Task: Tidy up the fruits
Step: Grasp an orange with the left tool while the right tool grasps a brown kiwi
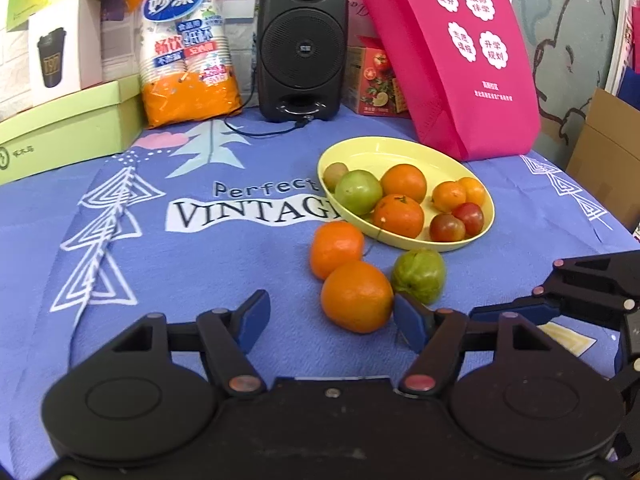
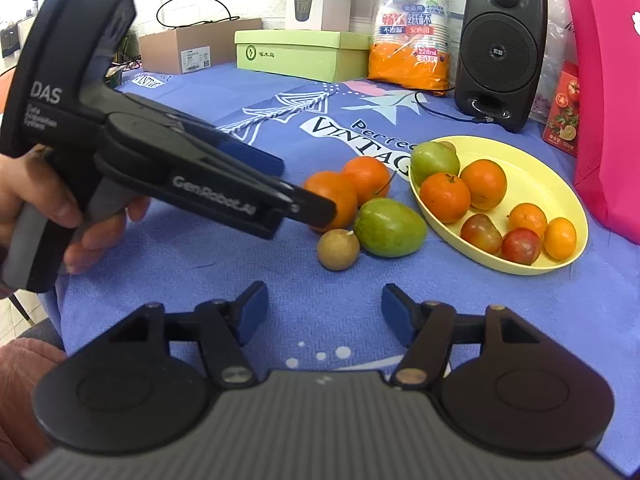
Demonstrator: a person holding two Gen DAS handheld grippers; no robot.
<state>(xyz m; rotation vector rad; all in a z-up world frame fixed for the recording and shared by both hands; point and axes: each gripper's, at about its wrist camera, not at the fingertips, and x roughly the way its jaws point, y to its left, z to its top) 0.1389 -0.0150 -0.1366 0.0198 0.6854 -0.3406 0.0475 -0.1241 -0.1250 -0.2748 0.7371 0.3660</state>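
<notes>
The yellow plate (image 1: 384, 150) sits on the blue tablecloth (image 1: 200, 264) and serves as the landmark here. On the plate lie a green fruit (image 1: 358, 192), two oranges (image 1: 403, 182), two small yellow-orange fruits (image 1: 449, 196), two reddish tomatoes (image 1: 447, 227) and, at its far left rim, a small brown fruit (image 1: 335, 174).

Just off the plate's near edge, on the cloth, lie two more oranges: one (image 1: 337, 249) close to the rim and another (image 1: 356, 296) nearer the camera, touching or nearly touching it. A second green fruit (image 1: 418, 276) lies beside them, also just outside the plate's near rim. In the right wrist view a small brown fruit (image 2: 338, 249) rests on the cloth next to that green fruit.

The left gripper (image 1: 330, 316) hangs low over the cloth with its jaws spread wide and nothing held; the nearer orange sits between the blue fingertips (image 1: 412, 322), close to the right-hand one. The right gripper (image 2: 324, 312) is also spread wide and empty, on the near side of the plate, well short of the loose fruit.

Behind the plate stand a black speaker (image 1: 302, 40) and a pink bag (image 1: 452, 60).
</notes>
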